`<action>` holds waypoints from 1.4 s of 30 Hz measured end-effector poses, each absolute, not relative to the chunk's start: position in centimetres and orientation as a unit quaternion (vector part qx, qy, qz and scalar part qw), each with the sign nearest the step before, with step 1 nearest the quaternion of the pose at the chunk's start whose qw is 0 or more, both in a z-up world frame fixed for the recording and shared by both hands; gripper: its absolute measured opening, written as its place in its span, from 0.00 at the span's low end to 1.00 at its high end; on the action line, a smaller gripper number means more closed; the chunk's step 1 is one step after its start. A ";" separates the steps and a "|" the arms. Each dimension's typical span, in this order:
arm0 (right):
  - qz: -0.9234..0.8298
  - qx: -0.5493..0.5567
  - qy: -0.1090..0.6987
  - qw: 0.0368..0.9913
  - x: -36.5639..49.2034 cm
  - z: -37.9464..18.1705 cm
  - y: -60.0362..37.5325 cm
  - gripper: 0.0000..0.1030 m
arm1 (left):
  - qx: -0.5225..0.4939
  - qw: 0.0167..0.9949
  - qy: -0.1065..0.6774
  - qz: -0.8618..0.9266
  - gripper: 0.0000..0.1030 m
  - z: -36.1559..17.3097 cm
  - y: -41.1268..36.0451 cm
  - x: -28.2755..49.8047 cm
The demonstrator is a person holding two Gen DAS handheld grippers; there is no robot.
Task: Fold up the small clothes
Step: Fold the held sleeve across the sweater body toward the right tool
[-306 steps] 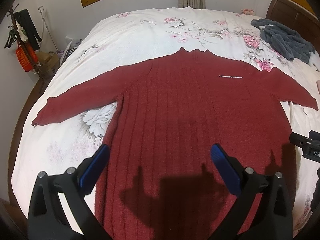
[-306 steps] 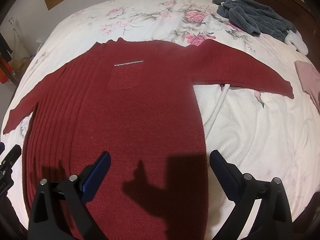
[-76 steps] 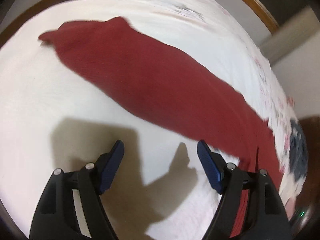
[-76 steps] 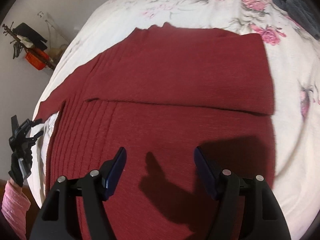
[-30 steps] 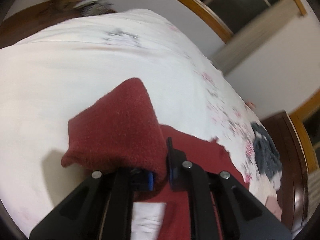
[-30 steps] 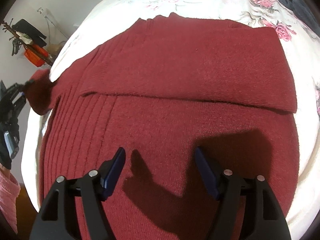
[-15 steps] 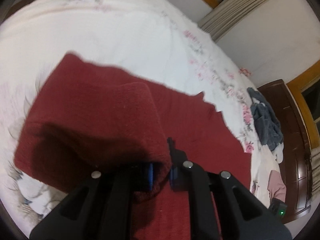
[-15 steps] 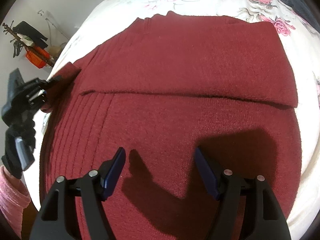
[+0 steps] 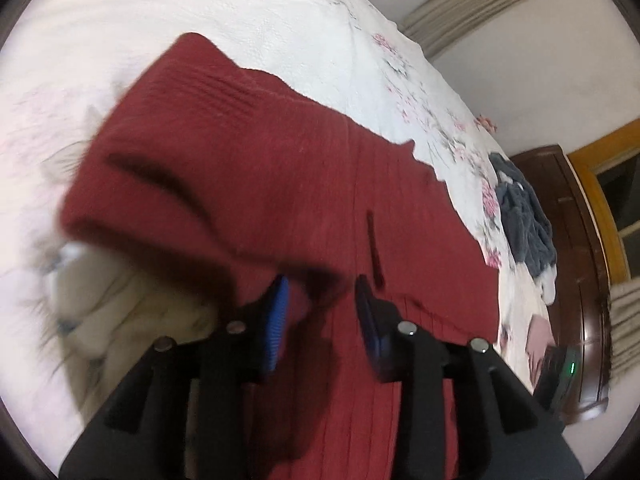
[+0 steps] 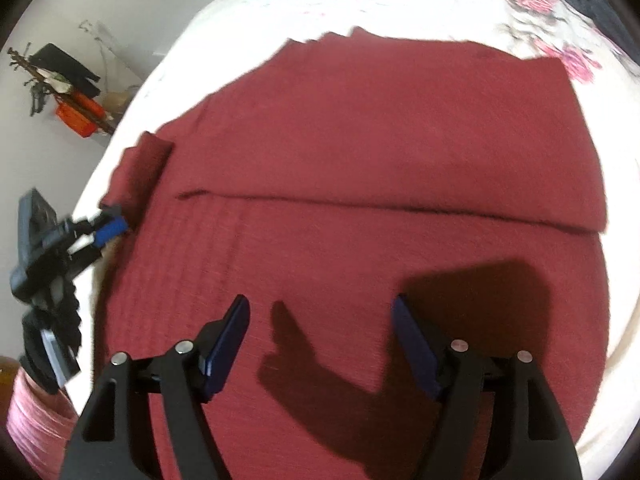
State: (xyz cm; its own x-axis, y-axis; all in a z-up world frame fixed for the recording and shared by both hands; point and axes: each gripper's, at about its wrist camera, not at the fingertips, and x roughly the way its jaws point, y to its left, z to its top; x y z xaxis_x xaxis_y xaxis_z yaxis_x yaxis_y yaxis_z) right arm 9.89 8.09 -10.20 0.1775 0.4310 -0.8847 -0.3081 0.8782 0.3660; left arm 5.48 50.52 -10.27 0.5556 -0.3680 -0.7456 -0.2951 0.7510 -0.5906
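A dark red knit sweater (image 10: 360, 140) lies flat on the bed, its right sleeve folded across the chest with a straight lower edge. The left sleeve (image 9: 200, 168) is doubled back over the shoulder toward the body. My left gripper (image 9: 324, 312) is open, its blue pads apart, and the sleeve's cuff hangs just in front of the fingertips. In the right wrist view this left gripper (image 10: 108, 232) sits at the sweater's left edge beside the folded sleeve (image 10: 140, 168). My right gripper (image 10: 320, 320) hovers open over the sweater's lower body and holds nothing.
The bed has a white floral cover (image 9: 240, 20). A grey garment (image 9: 524, 208) and a pink one (image 9: 538, 336) lie near the dark wooden headboard (image 9: 580, 240). A coat rack (image 10: 60, 80) stands beyond the bed's left side. A person's pink sleeve (image 10: 36, 412) shows at bottom left.
The left gripper, shut on the left sleeve's cuff, carried it over the sweater and has now opened. The right gripper has stayed open above the sweater's lower body.
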 end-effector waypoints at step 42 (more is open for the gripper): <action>0.397 0.144 0.600 0.680 17.2 -6.3 26.3 0.15 | -0.300 0.838 0.454 0.040 0.49 -7.4 53.0 6.7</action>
State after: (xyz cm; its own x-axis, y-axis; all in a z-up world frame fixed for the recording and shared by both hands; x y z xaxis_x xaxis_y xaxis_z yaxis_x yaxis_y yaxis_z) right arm 17.25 26.33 -6.31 -0.0351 0.7120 -0.7013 -0.3670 0.6436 0.6717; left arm 6.70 53.03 -7.44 0.5850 -0.2051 -0.7847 -0.3399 0.8164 -0.4668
